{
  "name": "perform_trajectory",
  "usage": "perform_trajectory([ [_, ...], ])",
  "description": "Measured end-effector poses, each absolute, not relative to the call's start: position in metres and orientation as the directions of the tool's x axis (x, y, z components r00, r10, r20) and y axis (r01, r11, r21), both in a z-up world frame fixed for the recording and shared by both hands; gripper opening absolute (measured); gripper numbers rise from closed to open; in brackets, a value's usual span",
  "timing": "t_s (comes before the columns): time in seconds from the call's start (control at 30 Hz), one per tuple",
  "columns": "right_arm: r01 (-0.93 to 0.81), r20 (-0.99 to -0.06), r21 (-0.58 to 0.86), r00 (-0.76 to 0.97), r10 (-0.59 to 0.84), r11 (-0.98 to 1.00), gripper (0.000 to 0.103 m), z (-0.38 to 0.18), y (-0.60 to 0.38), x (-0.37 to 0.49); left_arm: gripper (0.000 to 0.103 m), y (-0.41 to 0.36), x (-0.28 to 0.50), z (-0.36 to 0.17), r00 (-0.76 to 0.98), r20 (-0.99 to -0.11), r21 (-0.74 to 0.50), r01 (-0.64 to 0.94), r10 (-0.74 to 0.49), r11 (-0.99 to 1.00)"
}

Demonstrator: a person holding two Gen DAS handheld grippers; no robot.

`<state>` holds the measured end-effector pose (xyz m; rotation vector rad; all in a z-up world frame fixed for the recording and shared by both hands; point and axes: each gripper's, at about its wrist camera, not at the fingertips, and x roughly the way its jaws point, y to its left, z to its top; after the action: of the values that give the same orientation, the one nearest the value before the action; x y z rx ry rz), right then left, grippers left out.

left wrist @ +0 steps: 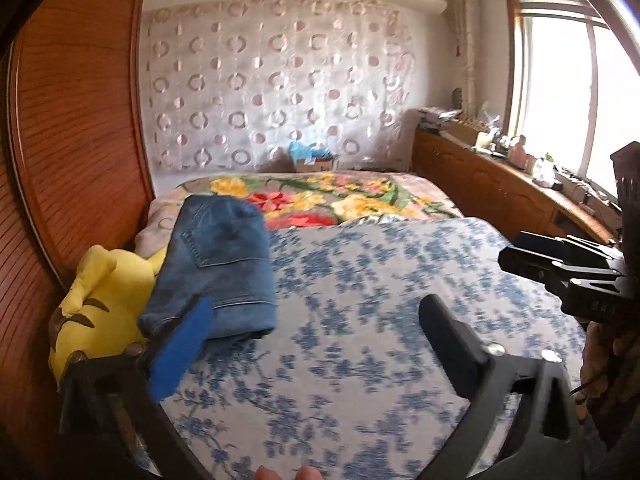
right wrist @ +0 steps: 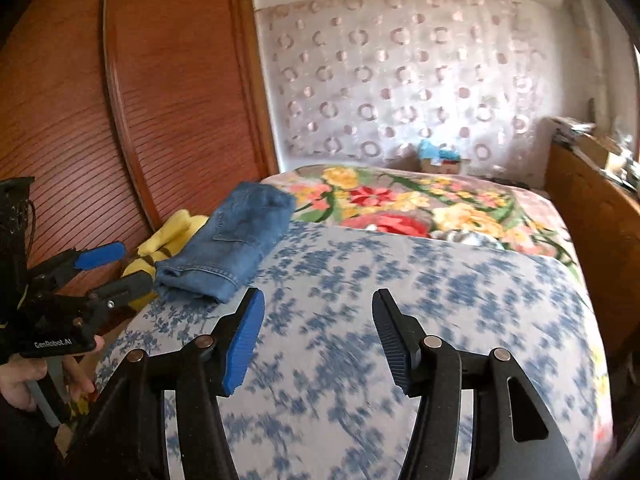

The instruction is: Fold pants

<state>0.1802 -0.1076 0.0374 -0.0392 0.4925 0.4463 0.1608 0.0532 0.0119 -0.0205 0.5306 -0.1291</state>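
Two grippers hang over the bed [left wrist: 360, 280], and neither holds anything. The left gripper [left wrist: 312, 336] has its fingers spread wide, one with a blue pad [left wrist: 180, 348] and one black [left wrist: 452, 344], with only the blue-flowered bedcover showing between them. The right gripper [right wrist: 318, 340] also has its fingers apart, though less widely, and the gap between them is likewise empty. Each gripper shows at the margin of the other's view, and a hand [right wrist: 24, 384] grips the handle of the left one.

The pants [left wrist: 220, 268], blue jeans, lie folded into a compact stack near the left edge of the bed, a back pocket facing up. They sit just beyond the blue pad of the left gripper; whether the pad touches the cloth cannot be told, since the picture is blurred there. A yellow plush toy [left wrist: 100, 308] lies against the pants on the side nearest the wooden slatted panel [left wrist: 72, 140] that runs along that edge. Farther up the bed, a blanket [left wrist: 340, 196] with red and yellow flowers covers the far end, below a curtain [left wrist: 272, 88] patterned with rings.
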Motion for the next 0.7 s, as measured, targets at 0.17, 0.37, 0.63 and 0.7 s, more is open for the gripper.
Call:
perform_trajectory([
  [0.17,-0.355,-0.409,0.059,0.844,0.347,0.933,0.069,0.056,-0.138,0.134,0.103,0.027,0.135,0.03,0.865,-0.469,-0.063,0.17,-0.179,0.983],
  [0.37,-0.284,-0.353,0.053,0.891,0.285,0.957,0.071,0.073,-0.162,0.082,0.103,0.005,0.107,0.048,0.876,-0.453,-0.055,0.159,-0.167,0.986],
  [0.63,-0.246,-0.323,0.047,0.913,0.247,0.968,0.071,0.08,-0.174,0.044,0.103,-0.012,0.083,0.061,0.88,-0.439,-0.054,0.177,-0.183,0.983],
  [0.7,-0.243,-0.318,0.059,0.915,0.249,0.968,0.071,0.079,-0.174,0.041,0.103,-0.015,0.08,0.063,0.881,-0.438,-0.05,0.174,-0.178,0.984],
])
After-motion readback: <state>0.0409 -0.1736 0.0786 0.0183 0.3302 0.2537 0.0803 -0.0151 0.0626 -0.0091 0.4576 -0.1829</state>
